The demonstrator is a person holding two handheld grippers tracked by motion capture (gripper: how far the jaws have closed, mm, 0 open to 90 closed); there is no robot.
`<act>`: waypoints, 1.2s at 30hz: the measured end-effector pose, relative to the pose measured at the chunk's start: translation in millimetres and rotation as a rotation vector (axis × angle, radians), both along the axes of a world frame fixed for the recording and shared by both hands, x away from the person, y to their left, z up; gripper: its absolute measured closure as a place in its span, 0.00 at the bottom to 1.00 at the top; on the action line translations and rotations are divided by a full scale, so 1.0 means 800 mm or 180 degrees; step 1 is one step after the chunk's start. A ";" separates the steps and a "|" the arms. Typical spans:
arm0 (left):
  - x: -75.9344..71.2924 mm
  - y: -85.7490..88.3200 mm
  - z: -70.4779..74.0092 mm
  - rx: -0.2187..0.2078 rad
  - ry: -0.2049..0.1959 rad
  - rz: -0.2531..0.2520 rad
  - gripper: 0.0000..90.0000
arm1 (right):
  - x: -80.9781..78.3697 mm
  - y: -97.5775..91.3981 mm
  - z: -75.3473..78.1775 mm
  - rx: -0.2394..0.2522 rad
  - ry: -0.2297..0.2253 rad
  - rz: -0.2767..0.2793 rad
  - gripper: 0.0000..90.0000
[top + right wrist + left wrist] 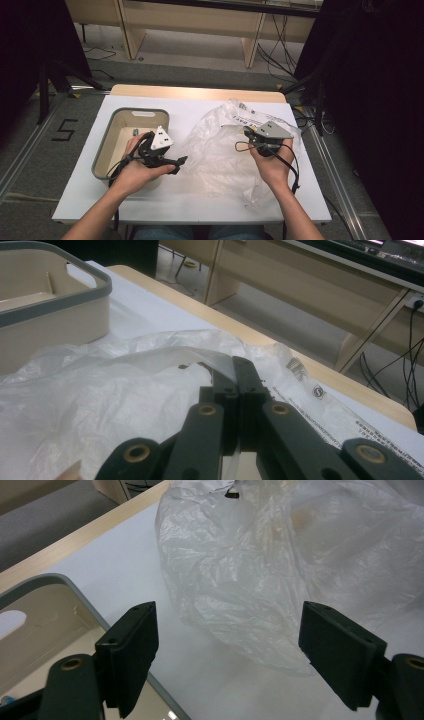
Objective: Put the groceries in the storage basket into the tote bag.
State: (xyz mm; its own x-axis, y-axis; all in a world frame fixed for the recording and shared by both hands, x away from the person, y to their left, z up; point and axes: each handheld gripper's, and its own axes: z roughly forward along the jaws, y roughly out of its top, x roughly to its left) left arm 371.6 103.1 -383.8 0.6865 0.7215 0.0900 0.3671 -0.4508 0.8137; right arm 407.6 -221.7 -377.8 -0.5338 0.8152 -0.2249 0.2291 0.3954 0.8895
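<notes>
Pinching the rim of the clear plastic bag (225, 150) lying mid-table, the right gripper (235, 365) holds it clamped while the left gripper (227, 650), jaws wide and empty beside the tub (107, 145), likely must catch the bag's near edge next.

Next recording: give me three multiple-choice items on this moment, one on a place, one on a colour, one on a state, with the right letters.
1. Where does the beige plastic bin with a grey rim sit relative to the crumpled clear plastic bag?
A left of it
B right of it
C on top of it

2. What colour is the table's top sheet?
A red
B white
C black

3. How are the right tongs?
A wide open
B lying in the bin
C shut on the bag

Key: A, the high view shows it at the left; B, the sheet is white; C, closed jaws pinch the film.
</notes>
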 end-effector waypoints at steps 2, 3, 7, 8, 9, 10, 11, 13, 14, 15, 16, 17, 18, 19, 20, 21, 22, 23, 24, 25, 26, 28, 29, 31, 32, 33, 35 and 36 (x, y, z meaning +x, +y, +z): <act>0.001 0.003 0.001 0.0019 0.0014 0.0005 0.26 | 0.000 -0.001 0.001 0.0007 -0.0013 -0.0003 1.00; 0.001 0.005 0.001 0.0029 0.0014 0.0007 0.26 | 0.001 -0.001 0.001 0.0020 -0.0015 -0.0013 1.00; 0.002 0.012 0.001 0.0045 0.0036 0.0043 0.26 | 0.001 0.000 0.001 0.0005 -0.0001 -0.0010 1.00; 0.003 0.014 0.002 0.0036 0.0044 0.0061 0.26 | 0.002 0.001 0.000 0.0004 -0.0001 -0.0006 1.00; 0.004 0.016 0.003 0.0049 0.0052 0.0073 0.27 | 0.002 0.001 0.000 0.0000 -0.0001 -0.0002 1.00; 0.005 0.018 0.003 0.0037 0.0047 0.0099 0.27 | 0.002 0.001 0.000 -0.0002 0.0004 0.0001 1.00; 0.005 0.020 0.003 0.0034 0.0052 0.0126 0.27 | 0.002 0.001 0.000 -0.0001 0.0006 0.0003 1.00; 0.007 0.024 0.004 0.0068 0.0069 0.0155 0.27 | 0.001 0.001 0.000 -0.0003 0.0005 0.0002 1.00; 0.008 0.026 0.004 0.0054 0.0072 0.0180 0.27 | 0.001 0.001 0.000 -0.0004 0.0005 0.0003 1.00; 0.009 0.027 0.004 0.0065 0.0083 0.0208 0.27 | 0.001 0.001 0.000 -0.0003 0.0004 0.0002 1.00; 0.011 0.029 0.004 0.0083 0.0077 0.0225 0.27 | 0.001 0.001 0.000 -0.0003 0.0004 0.0002 1.00; 0.012 0.031 0.004 0.0076 0.0086 0.0262 0.27 | 0.001 0.001 0.001 -0.0001 0.0004 0.0002 1.00; 0.014 0.036 0.004 0.0075 0.0105 0.0337 0.27 | 0.001 0.001 0.001 0.0001 0.0002 0.0000 1.00; 0.014 0.036 0.004 0.0075 0.0105 0.0337 0.27 | 0.001 0.001 0.001 0.0001 0.0002 0.0000 1.00; 0.015 0.039 0.004 0.0104 0.0114 0.0365 0.27 | 0.001 0.001 0.001 0.0006 -0.0004 0.0000 1.00; 0.017 0.041 0.003 0.0124 0.0127 0.0403 0.27 | 0.001 0.001 0.001 0.0006 -0.0004 0.0000 1.00; 0.018 0.043 0.002 0.0121 0.0134 0.0461 0.27 | 0.001 0.001 0.001 0.0005 -0.0003 0.0000 1.00; 0.019 0.046 0.002 0.0150 0.0146 0.0500 0.27 | 0.001 0.001 0.001 0.0003 -0.0004 0.0002 1.00; 0.021 0.048 0.001 0.0147 0.0170 0.0541 0.27 | 0.001 0.001 0.001 0.0003 -0.0004 0.0002 1.00; 0.023 0.050 0.000 0.0148 0.0183 0.0567 0.27 | 0.001 0.001 0.001 0.0001 0.0005 0.0008 1.00; 0.025 0.052 0.000 0.0146 0.0196 0.0589 0.27 | 0.001 0.001 0.001 0.0004 0.0007 0.0010 1.00; 0.030 0.057 -0.002 0.0142 0.0225 0.0654 0.27 | 0.001 0.002 0.001 0.0004 0.0007 0.0011 1.00; 0.032 0.059 -0.003 0.0124 0.0242 0.0681 0.27 | 0.001 0.002 0.001 0.0000 0.0010 0.0010 1.00; 0.037 0.063 -0.005 0.0119 0.0275 0.0734 0.27 | 0.001 0.002 0.000 -0.0007 0.0006 0.0015 1.00; 0.040 0.066 -0.006 0.0119 0.0283 0.0766 0.27 | 0.001 0.002 0.000 -0.0007 0.0006 0.0015 1.00; 0.043 0.068 -0.007 0.0123 0.0305 0.0801 0.27 | 0.001 0.002 0.000 -0.0008 0.0006 0.0014 1.00; 0.048 0.074 -0.008 0.0130 0.0336 0.0886 0.28 | 0.001 0.003 0.000 -0.0010 0.0007 0.0015 1.00; 0.050 0.077 -0.009 0.0129 0.0352 0.0941 0.28 | 0.001 0.003 0.000 -0.0011 0.0007 0.0015 1.00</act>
State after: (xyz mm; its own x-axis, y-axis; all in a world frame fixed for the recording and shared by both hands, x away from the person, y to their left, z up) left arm 411.8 164.6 -391.2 0.4547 0.8887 0.0592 0.5722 -0.3424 0.7452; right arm 408.2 -219.6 -377.6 -0.5383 0.8118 -0.2263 0.2292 0.3995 0.8876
